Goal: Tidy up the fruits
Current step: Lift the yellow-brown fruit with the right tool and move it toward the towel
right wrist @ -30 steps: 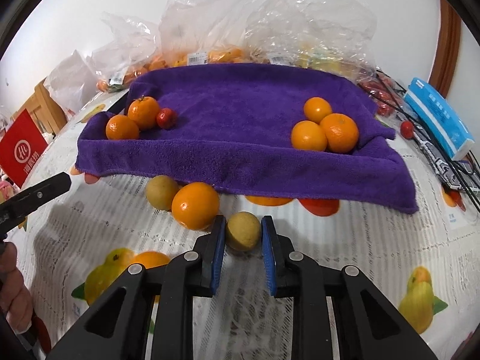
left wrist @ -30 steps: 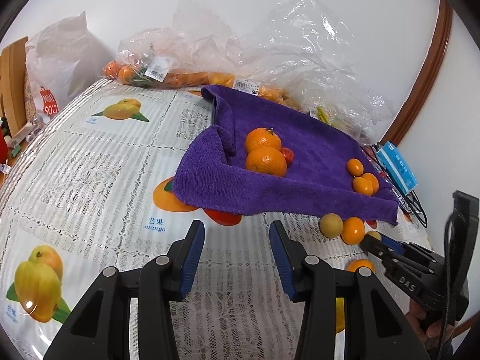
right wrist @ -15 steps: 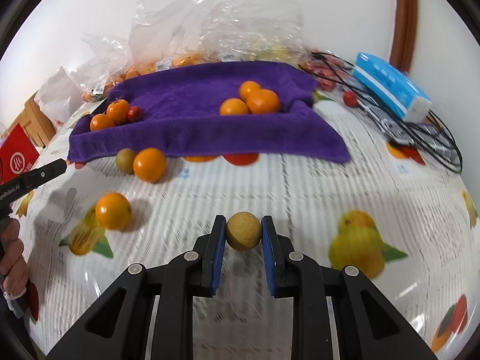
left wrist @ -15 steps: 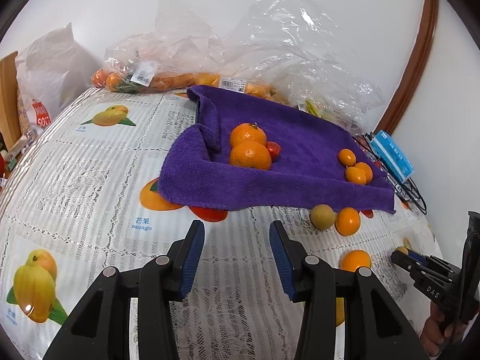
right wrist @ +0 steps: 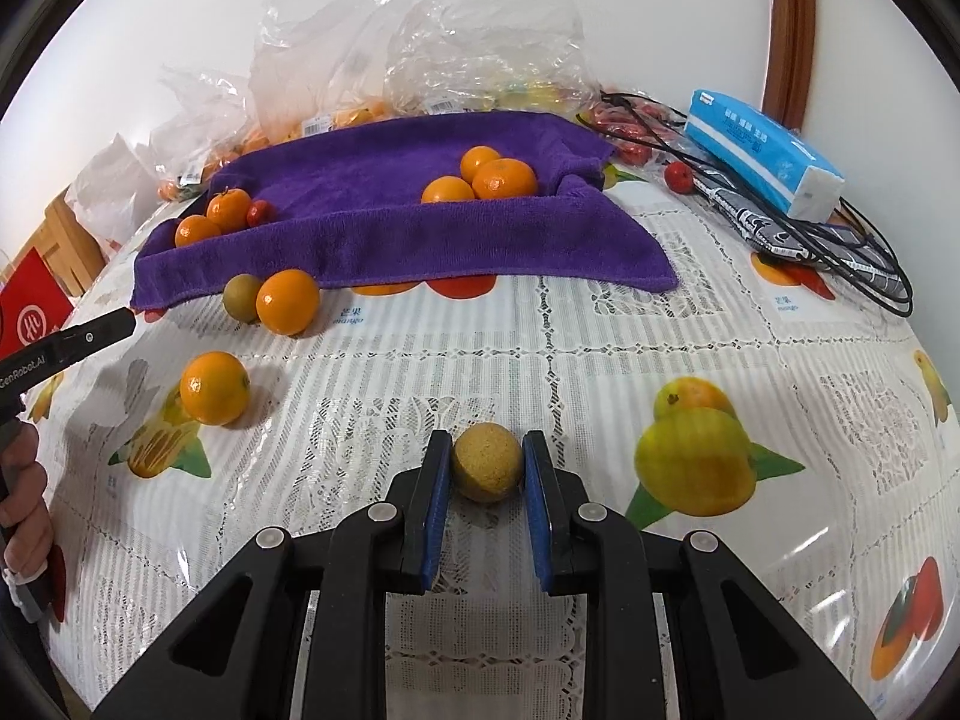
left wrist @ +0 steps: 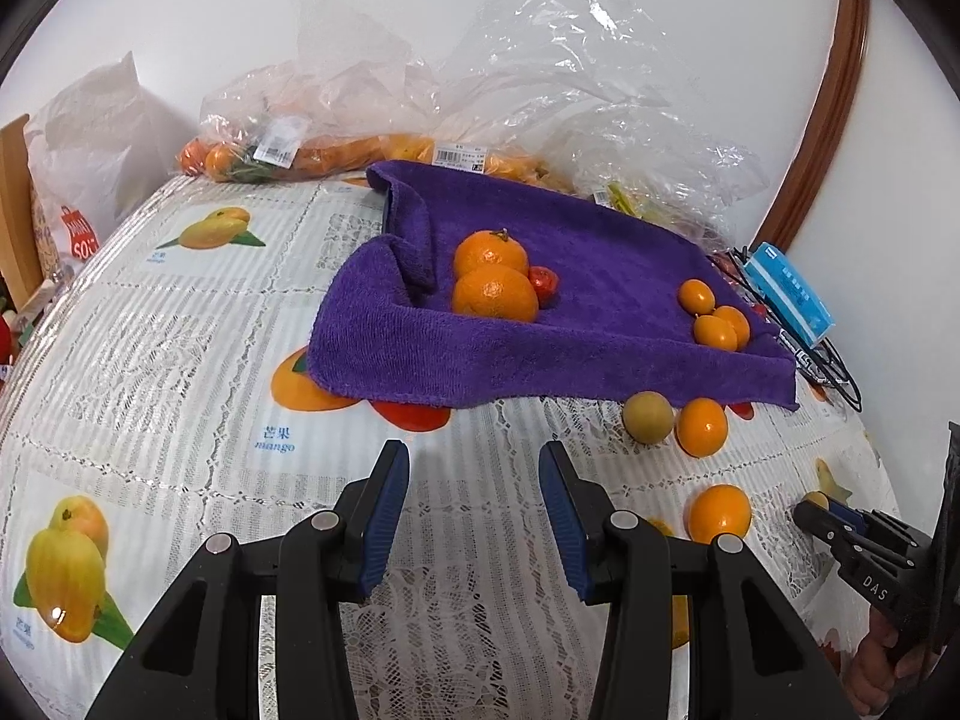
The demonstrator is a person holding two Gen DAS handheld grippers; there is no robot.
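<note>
Right gripper (right wrist: pixel 486 471) clamps your small round tan-yellow fruit (right wrist: pixel 486 461), now carried back from purple towel (right wrist: pixel 384 222) to bare tablecloth; sorting spot undecided. Left gripper (left wrist: pixel 474 516) stays wide open, empty.

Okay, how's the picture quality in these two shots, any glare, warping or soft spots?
Left wrist view: strong fisheye bend, the tablecloth bulging like a dome, dark corners, a glare spot on the printed mango, the open left claw sharp. Right wrist view: same warping, sheen on the cloth at lower right, soft shadow left of the loose orange, the yellow-brown fruit in the right claw crisp.
</note>
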